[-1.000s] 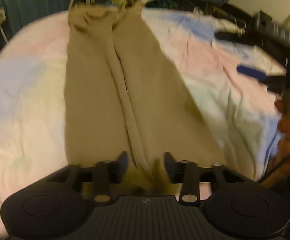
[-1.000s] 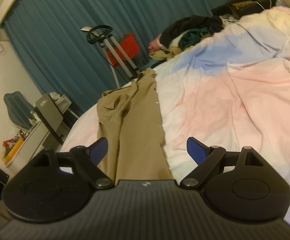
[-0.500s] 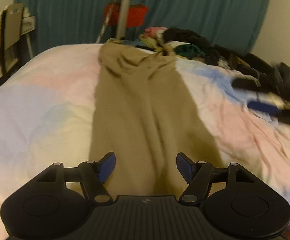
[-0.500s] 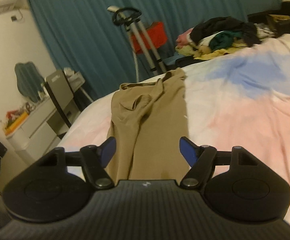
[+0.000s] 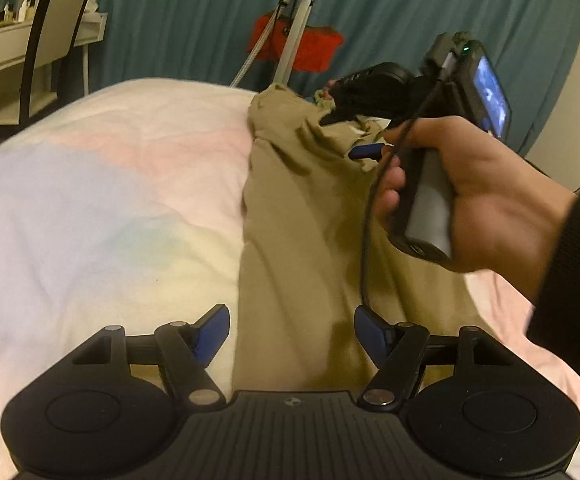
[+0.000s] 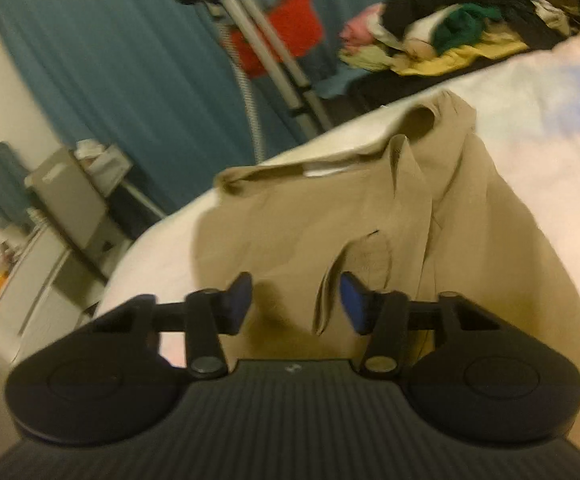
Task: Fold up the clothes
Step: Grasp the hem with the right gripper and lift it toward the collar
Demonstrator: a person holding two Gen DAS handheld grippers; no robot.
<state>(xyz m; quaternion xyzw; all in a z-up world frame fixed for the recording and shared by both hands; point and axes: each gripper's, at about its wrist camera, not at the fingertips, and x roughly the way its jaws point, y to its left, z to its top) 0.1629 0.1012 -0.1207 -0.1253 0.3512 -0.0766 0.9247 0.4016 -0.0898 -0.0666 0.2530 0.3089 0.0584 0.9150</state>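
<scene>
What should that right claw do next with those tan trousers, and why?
Probably finish closing on the waistband. The right claw has just been closing over the rumpled top of the tan trousers, a fabric flap between its pads but not pinched yet. The left claw stands open at the leg end, ready to fold.

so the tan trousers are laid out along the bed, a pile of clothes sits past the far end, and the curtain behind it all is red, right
Not quite: the curtain is teal, not red; the red thing in front of it is a bag or bin by a metal stand. The right wrist view shows this. The rest holds: the tan trousers lie along the bed, with the pile of clothes past the far end.
</scene>
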